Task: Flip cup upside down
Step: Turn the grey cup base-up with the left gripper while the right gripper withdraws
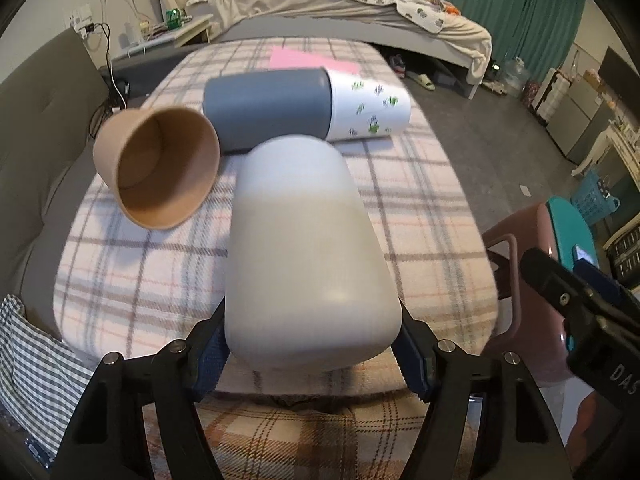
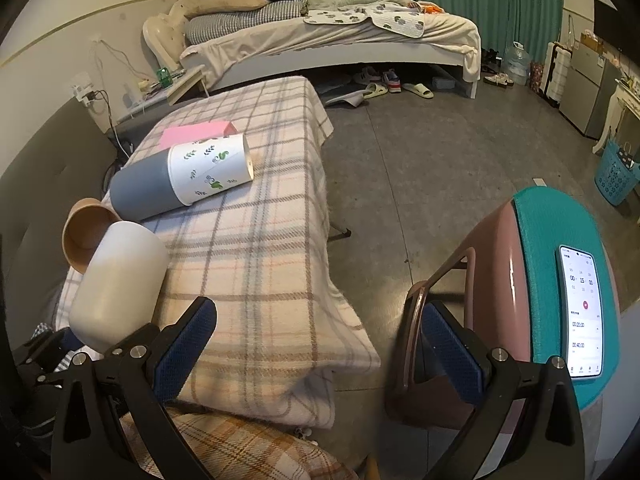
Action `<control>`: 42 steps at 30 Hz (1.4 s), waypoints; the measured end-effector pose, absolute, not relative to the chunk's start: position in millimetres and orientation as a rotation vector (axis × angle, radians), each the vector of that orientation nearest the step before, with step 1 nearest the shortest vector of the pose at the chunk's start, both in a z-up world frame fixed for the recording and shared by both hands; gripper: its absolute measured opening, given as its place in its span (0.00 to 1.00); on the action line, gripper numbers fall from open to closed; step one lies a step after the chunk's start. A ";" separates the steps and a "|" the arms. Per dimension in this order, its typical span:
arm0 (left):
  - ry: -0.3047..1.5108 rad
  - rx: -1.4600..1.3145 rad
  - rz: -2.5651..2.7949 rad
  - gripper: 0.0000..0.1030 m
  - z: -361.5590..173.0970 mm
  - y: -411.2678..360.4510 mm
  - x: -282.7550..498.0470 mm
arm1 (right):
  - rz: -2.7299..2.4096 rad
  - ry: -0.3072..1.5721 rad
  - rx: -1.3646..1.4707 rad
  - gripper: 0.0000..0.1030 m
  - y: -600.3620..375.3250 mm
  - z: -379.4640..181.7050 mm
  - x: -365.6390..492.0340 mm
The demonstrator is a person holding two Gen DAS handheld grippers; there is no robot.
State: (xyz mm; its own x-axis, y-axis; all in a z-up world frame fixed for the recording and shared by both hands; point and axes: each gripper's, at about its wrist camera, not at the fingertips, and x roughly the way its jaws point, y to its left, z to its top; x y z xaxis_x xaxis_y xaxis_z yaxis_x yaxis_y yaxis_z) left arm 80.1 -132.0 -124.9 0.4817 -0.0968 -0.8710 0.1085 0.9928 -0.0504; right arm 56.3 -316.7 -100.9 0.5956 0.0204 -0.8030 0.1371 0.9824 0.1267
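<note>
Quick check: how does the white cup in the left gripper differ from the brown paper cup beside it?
The white cup is clamped in the left gripper; the brown paper cup lies loose on the plaid blanket. The white cup is taller with a smooth, glossy wall; the brown one is shorter, matte and tapered. The brown cup's mouth faces the camera; the white cup's does not. Neither stands upright.

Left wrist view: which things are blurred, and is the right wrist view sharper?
Left wrist view: the white cup in the left gripper and the brown paper cup have soft, smeared edges. Right wrist view: sharper; the phone screen glows, digits readable.
</note>
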 end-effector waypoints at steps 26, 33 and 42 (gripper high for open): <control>0.974 -0.006 -0.138 0.69 -93.7 -124.1 93.2 | -0.057 0.914 0.178 1.00 -306.3 -89.0 41.0; 0.969 -0.001 -0.143 0.69 -94.3 -123.7 105.6 | -0.063 0.924 0.184 1.00 -309.2 -92.5 42.2; 0.983 0.014 -0.154 0.69 -98.5 -123.1 95.1 | -0.061 0.932 0.178 1.00 -306.0 -93.4 44.0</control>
State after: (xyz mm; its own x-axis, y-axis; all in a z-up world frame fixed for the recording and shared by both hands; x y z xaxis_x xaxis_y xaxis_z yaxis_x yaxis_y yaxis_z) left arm 95.1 -123.1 -98.5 0.5441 -0.1235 -0.8299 0.1360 0.9890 -0.0580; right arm 44.0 -306.0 -93.4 0.5955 0.0247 -0.8030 0.1287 0.9837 0.1257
